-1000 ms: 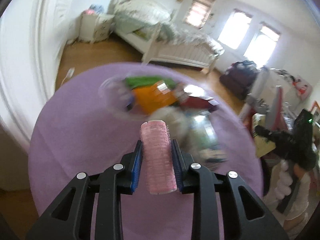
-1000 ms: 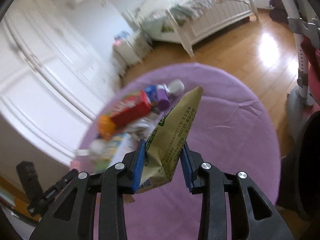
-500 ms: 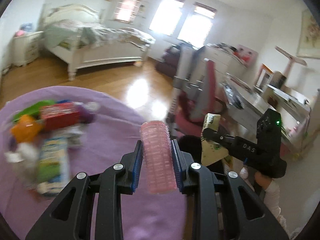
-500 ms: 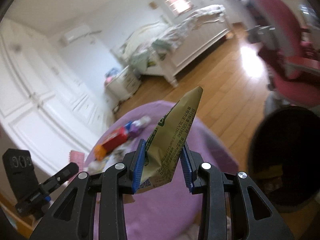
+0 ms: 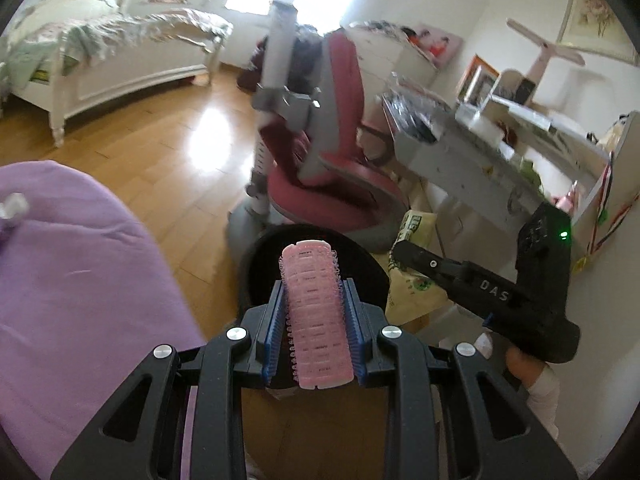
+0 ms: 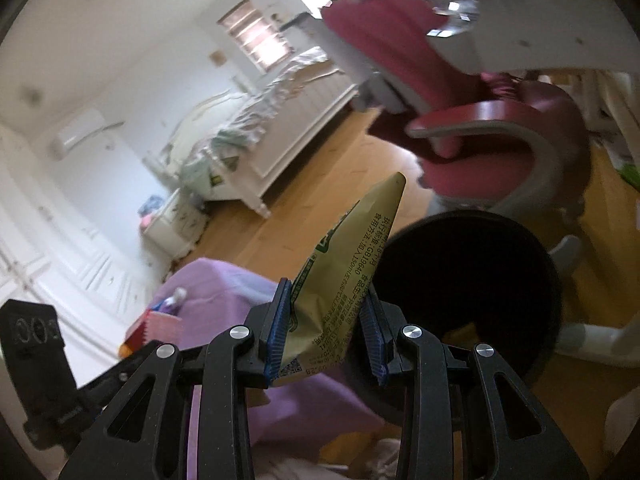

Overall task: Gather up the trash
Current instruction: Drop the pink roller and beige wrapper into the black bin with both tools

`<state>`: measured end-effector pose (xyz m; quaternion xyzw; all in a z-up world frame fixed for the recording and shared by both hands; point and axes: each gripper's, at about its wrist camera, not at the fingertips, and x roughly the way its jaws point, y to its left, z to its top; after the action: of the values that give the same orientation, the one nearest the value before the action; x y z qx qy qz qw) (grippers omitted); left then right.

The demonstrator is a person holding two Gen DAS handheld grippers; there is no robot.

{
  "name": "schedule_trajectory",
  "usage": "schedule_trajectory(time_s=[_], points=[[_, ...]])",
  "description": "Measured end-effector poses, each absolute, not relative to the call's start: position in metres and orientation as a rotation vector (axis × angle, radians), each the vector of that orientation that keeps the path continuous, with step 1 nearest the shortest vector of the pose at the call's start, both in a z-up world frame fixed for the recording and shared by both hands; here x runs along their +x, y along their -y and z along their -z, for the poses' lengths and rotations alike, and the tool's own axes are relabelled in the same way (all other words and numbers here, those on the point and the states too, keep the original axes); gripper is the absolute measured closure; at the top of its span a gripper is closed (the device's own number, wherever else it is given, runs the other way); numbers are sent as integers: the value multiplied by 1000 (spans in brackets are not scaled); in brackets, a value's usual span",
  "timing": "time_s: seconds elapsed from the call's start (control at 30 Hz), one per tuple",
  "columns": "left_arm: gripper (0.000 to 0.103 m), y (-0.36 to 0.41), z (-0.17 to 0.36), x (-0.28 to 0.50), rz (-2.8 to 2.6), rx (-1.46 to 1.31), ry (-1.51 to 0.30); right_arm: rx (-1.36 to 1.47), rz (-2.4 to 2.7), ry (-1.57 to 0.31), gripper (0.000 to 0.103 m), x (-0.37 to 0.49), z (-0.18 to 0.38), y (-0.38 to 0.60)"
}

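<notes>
My left gripper [image 5: 313,312] is shut on a pink hair roller [image 5: 314,312], held above the near rim of a black round bin [image 5: 260,256] on the wooden floor. My right gripper [image 6: 326,328] is shut on a crumpled gold-green packet [image 6: 352,264]; the bin's dark opening [image 6: 472,288] lies just right of it. In the left wrist view the right gripper [image 5: 400,250] and its packet [image 5: 412,280] hang by the bin's right side. Some trash [image 6: 156,320] lies on the purple-covered table [image 6: 224,292].
A red-and-grey chair [image 5: 328,168] stands just behind the bin, with a cluttered white desk [image 5: 500,160] to its right. A white bed [image 5: 100,56] sits across the wooden floor. The purple table [image 5: 80,280] is at the left. A person's hand [image 5: 532,372] grips the right tool.
Both grippers swung right, away from the purple table and its trash pile, and now hang at the black bin. The roller and the packet stayed clamped throughout.
</notes>
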<state>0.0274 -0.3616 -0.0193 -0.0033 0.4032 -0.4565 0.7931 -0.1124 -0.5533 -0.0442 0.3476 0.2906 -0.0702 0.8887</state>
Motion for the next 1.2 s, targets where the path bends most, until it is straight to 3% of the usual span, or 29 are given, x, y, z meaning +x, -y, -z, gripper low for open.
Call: schedule_trajectory(time_s=[0.77, 0.87, 0.9, 0.93, 1.0, 1.03, 1.2], points=[[74, 446, 67, 39, 1017, 99, -981, 799, 232, -678, 68, -117, 91, 581], [69, 453, 65, 39, 994, 144, -993, 808, 248, -692, 53, -116, 93, 583], [60, 453, 62, 38, 989, 152, -991, 813, 263, -690, 42, -117, 93, 584], [46, 452, 60, 37, 990, 152, -984, 814, 280, -683, 29, -119, 92, 586], [25, 443, 50, 34, 986, 135, -943, 811, 296, -665, 26, -123, 90, 588], [21, 439, 44, 32, 983, 124, -922, 805, 296, -660, 26, -124, 88, 587], [20, 405, 17, 28, 975, 37, -894, 798, 273, -648, 26, -124, 77, 578]])
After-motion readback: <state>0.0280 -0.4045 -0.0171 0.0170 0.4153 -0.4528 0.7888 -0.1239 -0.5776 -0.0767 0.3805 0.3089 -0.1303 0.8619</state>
